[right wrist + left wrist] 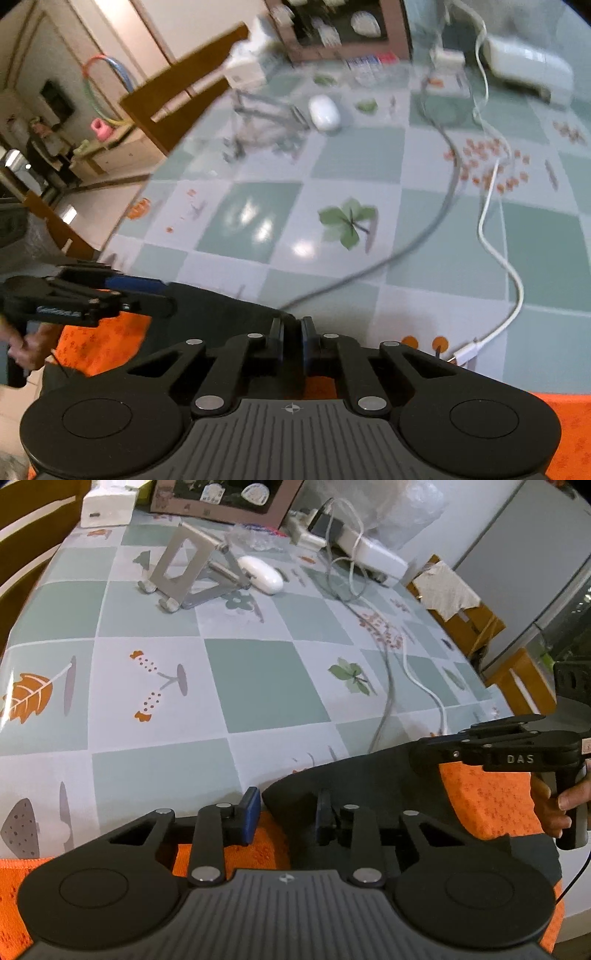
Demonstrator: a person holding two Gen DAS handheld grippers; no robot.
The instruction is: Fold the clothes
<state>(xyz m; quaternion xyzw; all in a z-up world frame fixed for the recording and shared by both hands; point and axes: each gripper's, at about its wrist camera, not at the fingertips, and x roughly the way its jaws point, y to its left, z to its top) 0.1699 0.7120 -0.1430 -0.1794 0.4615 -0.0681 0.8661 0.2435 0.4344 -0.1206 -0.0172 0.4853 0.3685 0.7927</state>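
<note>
A black garment (354,779) lies on an orange towel (487,797) at the table's near edge. My left gripper (288,812) is open, its jaws standing either side of the garment's left corner. The right gripper (424,753) reaches in from the right over the garment. In the right wrist view the right gripper (291,328) is shut on the black garment (221,306), pinching its edge. The left gripper (162,291) shows at the left there, above the orange towel (99,343).
The table has a green and white checked cloth (258,686). On it are a metal phone stand (184,572), a white mouse (262,578), a power strip (369,552), a white cable (495,243) and a grey cable (424,236). Wooden chairs (476,624) stand around.
</note>
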